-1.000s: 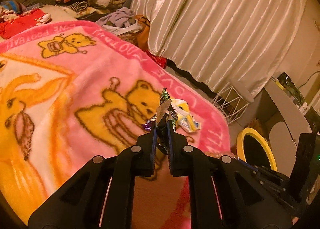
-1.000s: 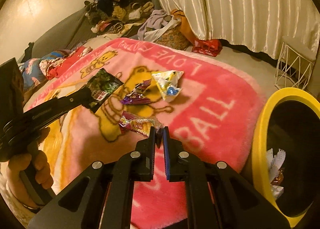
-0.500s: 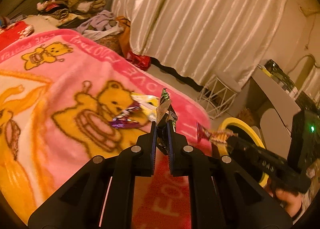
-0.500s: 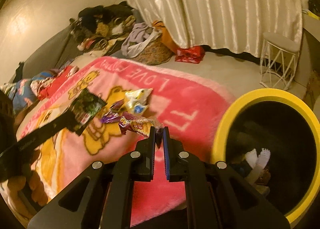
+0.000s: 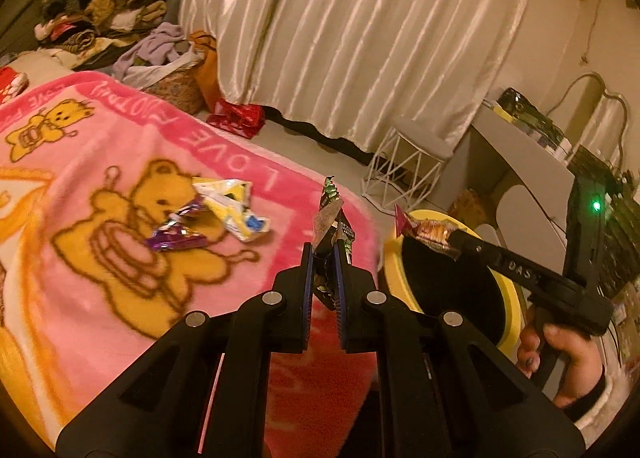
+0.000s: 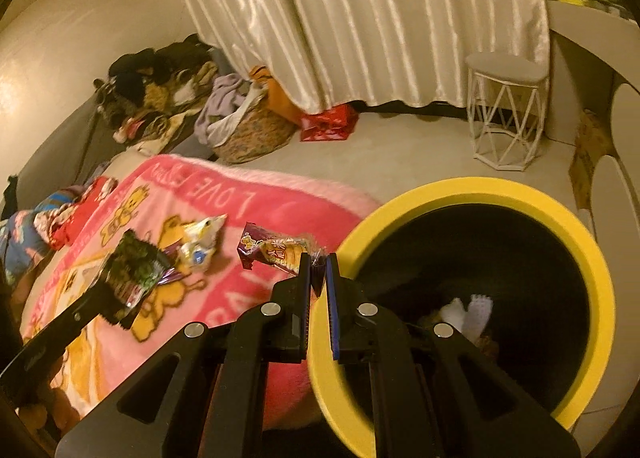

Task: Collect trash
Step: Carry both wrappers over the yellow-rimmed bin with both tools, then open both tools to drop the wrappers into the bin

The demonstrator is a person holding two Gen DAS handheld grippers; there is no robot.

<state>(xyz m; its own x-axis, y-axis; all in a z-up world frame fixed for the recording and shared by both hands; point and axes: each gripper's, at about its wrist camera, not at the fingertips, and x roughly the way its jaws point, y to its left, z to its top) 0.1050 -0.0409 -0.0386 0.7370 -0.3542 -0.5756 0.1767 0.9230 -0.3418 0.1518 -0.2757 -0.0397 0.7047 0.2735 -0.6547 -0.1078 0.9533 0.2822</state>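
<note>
My left gripper (image 5: 323,254) is shut on a dark green snack wrapper (image 5: 331,217), held above the pink blanket's edge; the wrapper also shows in the right wrist view (image 6: 134,270). My right gripper (image 6: 318,264) is shut on a purple and yellow candy wrapper (image 6: 276,250), held at the near rim of the yellow-rimmed black bin (image 6: 480,187); the wrapper also shows in the left wrist view (image 5: 428,230), over the bin (image 5: 390,258). A white and yellow wrapper (image 5: 232,203) and a purple foil wrapper (image 5: 176,234) lie on the blanket (image 5: 100,177).
The bin holds white crumpled trash (image 6: 468,310). A white wire stool (image 6: 506,109) stands by the curtain. A laundry basket (image 6: 248,125), a red bag (image 6: 328,121) and a clothes pile (image 6: 152,85) lie beyond the blanket. A white desk (image 5: 516,153) stands at the right.
Both grippers have moved right toward the bin with their wrappers. The right gripper's wrapper has come from above the blanket to the bin's rim.
</note>
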